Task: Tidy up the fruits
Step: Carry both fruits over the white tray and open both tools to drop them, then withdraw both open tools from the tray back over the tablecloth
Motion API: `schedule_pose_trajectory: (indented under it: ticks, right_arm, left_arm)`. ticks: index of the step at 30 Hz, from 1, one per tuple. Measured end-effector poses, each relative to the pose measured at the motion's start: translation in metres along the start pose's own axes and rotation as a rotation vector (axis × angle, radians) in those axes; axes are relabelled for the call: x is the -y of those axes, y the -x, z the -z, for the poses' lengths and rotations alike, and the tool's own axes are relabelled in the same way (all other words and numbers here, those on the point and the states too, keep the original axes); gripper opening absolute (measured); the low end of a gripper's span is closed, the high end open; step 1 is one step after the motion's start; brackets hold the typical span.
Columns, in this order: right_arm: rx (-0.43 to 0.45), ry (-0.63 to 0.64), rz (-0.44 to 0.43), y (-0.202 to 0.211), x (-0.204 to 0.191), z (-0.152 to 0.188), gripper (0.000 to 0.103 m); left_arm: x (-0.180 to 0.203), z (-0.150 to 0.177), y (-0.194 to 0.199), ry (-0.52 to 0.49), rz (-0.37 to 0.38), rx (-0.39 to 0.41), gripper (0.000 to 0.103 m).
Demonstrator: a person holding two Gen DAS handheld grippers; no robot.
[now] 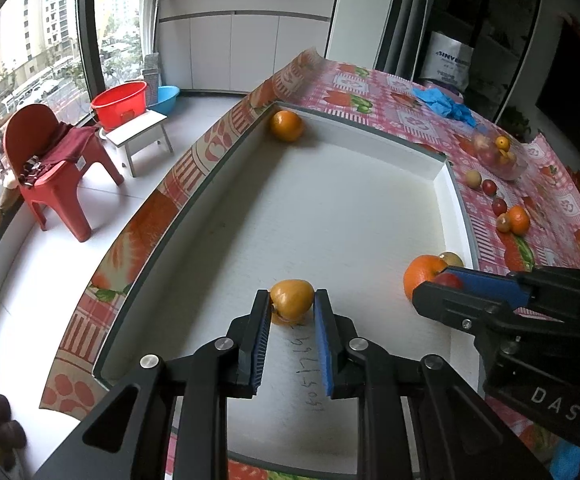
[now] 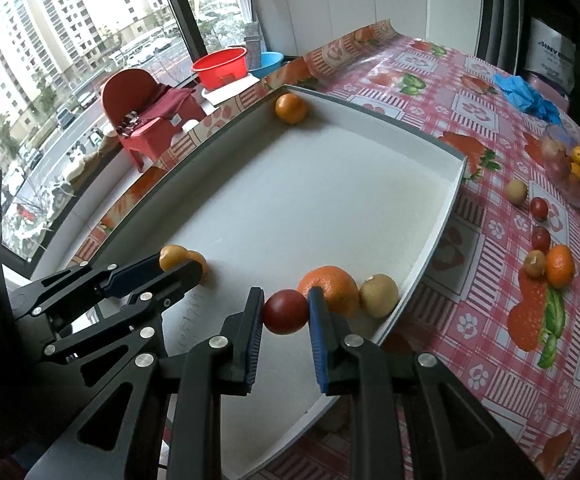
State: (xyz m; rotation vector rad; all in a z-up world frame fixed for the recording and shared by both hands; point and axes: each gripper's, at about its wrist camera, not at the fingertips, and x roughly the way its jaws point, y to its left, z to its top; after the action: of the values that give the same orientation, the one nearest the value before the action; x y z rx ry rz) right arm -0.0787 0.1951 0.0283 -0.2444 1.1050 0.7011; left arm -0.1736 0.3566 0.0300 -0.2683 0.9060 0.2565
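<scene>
Your left gripper is pinching a yellow-orange fruit low over the white tray floor. Your right gripper is clamping a dark red fruit beside the big orange at the tray's near right wall

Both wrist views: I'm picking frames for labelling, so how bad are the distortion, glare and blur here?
Left wrist view: strong fisheye bends the white tray rim, corners vignette black, daylight leaves soft shadows, and the yellow-orange fruit in the left gripper is sharp. Right wrist view: same curvature, sheen on the tablecloth, and the red fruit in the right gripper is crisp.
</scene>
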Motion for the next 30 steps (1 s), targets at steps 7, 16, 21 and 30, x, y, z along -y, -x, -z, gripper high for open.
schedule_pose_trajectory:
  ticks: [7,16,21,30]
  right_arm:
    - [0.002,-0.004,-0.011,0.0,-0.003,-0.002,0.041]
    - [0.053,-0.016,-0.001,0.015,0.001,-0.004,0.068]
    - [0.073,-0.024,-0.005,0.023,0.006,-0.001,0.076]
    - [0.125,-0.092,0.014,0.051,0.039,0.002,0.083]
  left_arm:
    - [-0.001,-0.002,-0.003,-0.007,-0.013,0.0,0.023]
    - [-0.005,0.002,0.007,0.015,-0.05,0.045,0.089]
    - [0.001,-0.002,0.011,0.004,-0.049,0.038,0.089]
    - [0.018,-0.009,0.026,-0.017,-0.035,0.036,0.089]
